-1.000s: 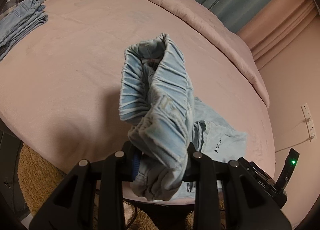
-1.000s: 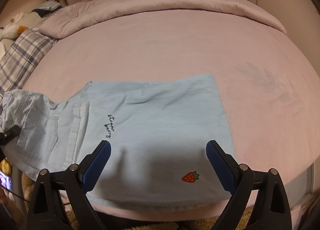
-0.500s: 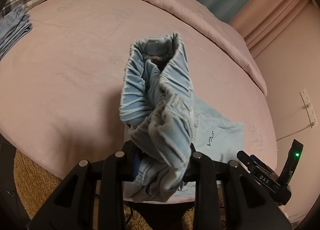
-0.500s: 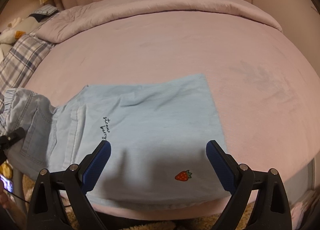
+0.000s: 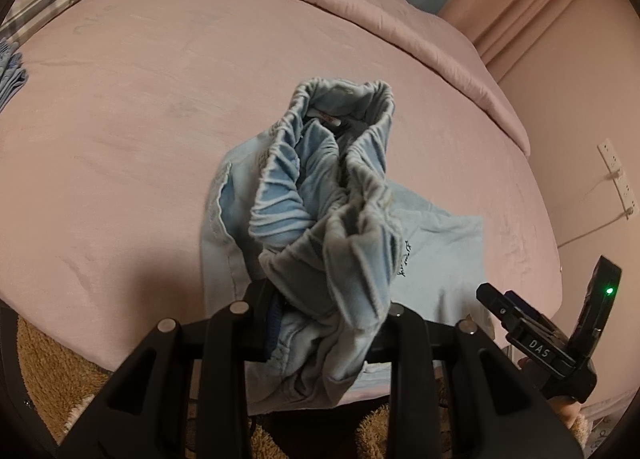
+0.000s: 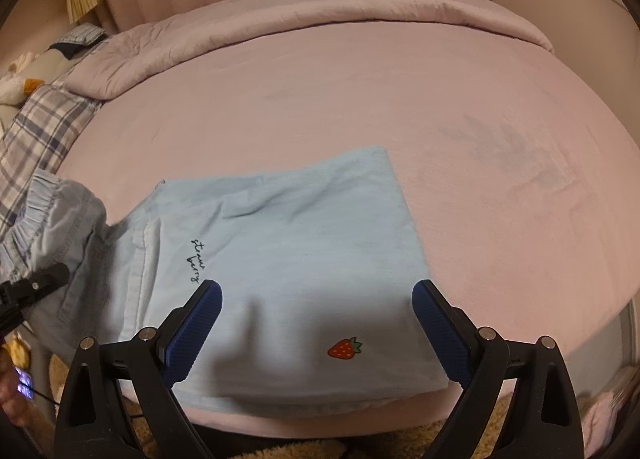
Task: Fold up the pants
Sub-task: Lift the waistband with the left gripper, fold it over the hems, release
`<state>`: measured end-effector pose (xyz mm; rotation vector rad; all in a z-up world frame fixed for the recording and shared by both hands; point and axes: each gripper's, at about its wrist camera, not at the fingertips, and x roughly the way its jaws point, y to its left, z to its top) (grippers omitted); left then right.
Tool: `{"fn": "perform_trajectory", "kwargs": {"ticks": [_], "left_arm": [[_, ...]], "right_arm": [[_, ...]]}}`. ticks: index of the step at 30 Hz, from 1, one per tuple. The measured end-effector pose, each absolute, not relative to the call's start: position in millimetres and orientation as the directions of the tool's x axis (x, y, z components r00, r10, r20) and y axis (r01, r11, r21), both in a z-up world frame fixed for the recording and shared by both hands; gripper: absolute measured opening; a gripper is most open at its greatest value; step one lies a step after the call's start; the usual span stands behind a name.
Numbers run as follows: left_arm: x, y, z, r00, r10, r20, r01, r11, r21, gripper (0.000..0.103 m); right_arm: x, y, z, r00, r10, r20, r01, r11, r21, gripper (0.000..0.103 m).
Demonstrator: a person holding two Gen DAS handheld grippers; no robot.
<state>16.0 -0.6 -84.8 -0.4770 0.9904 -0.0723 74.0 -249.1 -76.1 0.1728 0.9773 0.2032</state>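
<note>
The light blue pants lie on the pink bed with their legs spread flat near the front edge; a strawberry patch and dark script show on the cloth. My left gripper is shut on the gathered elastic waistband, which stands bunched above the jaws and hides the pads. In the right wrist view that lifted waistband hangs at the far left. My right gripper hovers open over the pants' legs, blue pads wide apart with nothing between them.
The pink bed has a rolled duvet along its far side and a plaid pillow at the left. Folded blue clothes lie at the left edge of the left wrist view. A shaggy tan rug sits below the bed's front edge.
My left gripper has carried the bunched waistband across toward the flat legs, and more pant cloth now shows under it. The right gripper has barely shifted.
</note>
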Motion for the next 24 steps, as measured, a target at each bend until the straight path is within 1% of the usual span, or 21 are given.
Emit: {"fn": "perform_trajectory", "kwargs": {"ticks": [8, 12, 14, 15, 17, 18, 19, 20, 22, 24], "left_arm": [[31, -25, -110, 0.496, -0.252, -0.831, -0.140, 0.921, -0.363, 0.029], [37, -31, -120, 0.481, -0.247, -0.842, -0.134, 0.928, -0.348, 0.032], [38, -31, -119, 0.484, -0.252, -0.838, -0.124, 0.928, -0.350, 0.036], [38, -30, -118, 0.486, -0.259, -0.835, -0.120, 0.926, -0.358, 0.040], [34, -26, -113, 0.484, -0.305, -0.820, -0.101, 0.911, -0.399, 0.052], [32, -25, -112, 0.475, -0.338, -0.813, -0.090, 0.900, -0.427, 0.065], [30, -25, -110, 0.466, -0.364, -0.806, -0.083, 0.889, -0.450, 0.073], [28, -22, -107, 0.461, -0.387, -0.799, -0.083, 0.877, -0.473, 0.073], [22, -21, -101, 0.471, -0.384, -0.794, -0.083, 0.877, -0.473, 0.074], [15, -16, -93, 0.492, -0.370, -0.788, -0.082, 0.881, -0.465, 0.080]], "right_arm": [[74, -249, -80, 0.532, 0.286, -0.797, -0.113, 0.957, 0.268, 0.095], [74, -243, -80, 0.522, 0.314, -0.793, -0.137, 0.949, 0.285, 0.095], [74, -239, -80, 0.520, 0.325, -0.790, -0.148, 0.945, 0.291, 0.095], [74, -238, -79, 0.519, 0.330, -0.788, -0.154, 0.943, 0.294, 0.095], [74, -235, -77, 0.521, 0.344, -0.781, -0.167, 0.938, 0.302, 0.095], [74, -234, -75, 0.523, 0.351, -0.776, -0.174, 0.936, 0.306, 0.095], [74, -233, -73, 0.527, 0.356, -0.772, -0.180, 0.934, 0.308, 0.095], [74, -232, -73, 0.531, 0.359, -0.767, -0.183, 0.933, 0.310, 0.095], [74, -230, -70, 0.538, 0.367, -0.759, -0.189, 0.930, 0.316, 0.095], [75, -229, -68, 0.538, 0.386, -0.750, -0.196, 0.922, 0.334, 0.095]]}}
